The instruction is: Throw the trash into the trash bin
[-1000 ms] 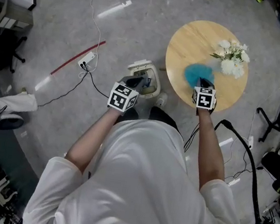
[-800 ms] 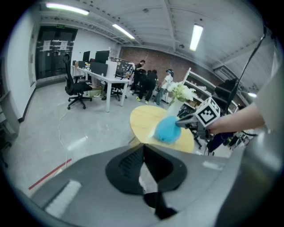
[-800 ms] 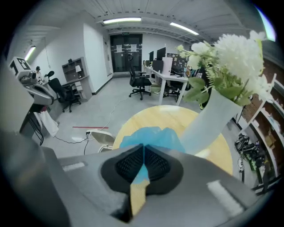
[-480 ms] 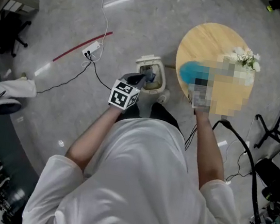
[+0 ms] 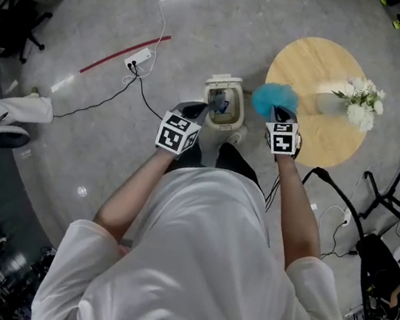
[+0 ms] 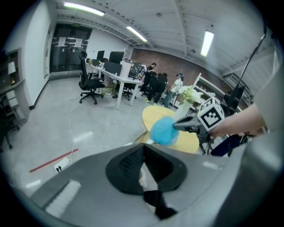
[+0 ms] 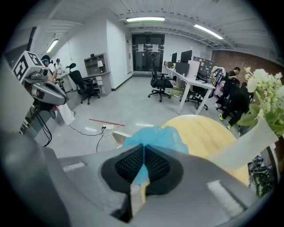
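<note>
Ideally holding blue trash clamped in right gripper until over trash bin at nine o'clock, avoiding closed-jawed left gripper.

We see a grey polished floor carrying nearly everything. On it stands a round wooden table, and on the table's far side a vase of white flowers. Just beside the table, on the floor, stands the small pale trash bin. Further left lie a white power strip with its cables trailing away, and a red strip stuck flat to the floor. At the left edge lies a white bundle, perhaps cloth.
</note>
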### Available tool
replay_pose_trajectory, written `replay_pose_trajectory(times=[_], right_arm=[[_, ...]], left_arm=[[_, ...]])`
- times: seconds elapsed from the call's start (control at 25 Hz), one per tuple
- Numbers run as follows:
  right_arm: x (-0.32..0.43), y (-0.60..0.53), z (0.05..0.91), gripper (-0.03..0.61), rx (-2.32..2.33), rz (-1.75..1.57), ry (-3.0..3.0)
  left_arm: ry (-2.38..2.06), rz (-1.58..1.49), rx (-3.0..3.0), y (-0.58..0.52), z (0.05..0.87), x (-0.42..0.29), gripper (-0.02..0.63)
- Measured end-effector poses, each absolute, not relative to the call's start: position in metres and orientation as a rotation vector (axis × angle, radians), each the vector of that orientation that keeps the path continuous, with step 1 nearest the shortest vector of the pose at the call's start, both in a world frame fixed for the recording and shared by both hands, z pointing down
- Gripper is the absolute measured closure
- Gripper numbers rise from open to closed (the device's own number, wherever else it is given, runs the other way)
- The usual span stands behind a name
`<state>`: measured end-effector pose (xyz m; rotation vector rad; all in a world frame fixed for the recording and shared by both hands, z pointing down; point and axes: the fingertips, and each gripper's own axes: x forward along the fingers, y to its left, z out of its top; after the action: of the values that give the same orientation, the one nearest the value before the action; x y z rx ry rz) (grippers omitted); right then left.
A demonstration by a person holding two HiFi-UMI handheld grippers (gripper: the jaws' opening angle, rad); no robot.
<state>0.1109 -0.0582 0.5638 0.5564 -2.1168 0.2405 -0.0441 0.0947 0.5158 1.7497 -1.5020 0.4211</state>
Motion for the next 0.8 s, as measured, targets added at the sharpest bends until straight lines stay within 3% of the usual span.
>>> replay_pose_trajectory(times=[0.8], right_arm=[[0.034,0.024,0.599,0.575,0.305,0.208,-2.115]], left_arm=[[-1.541,0.367,1.626,0.154,0.538,-0.086,0.609]])
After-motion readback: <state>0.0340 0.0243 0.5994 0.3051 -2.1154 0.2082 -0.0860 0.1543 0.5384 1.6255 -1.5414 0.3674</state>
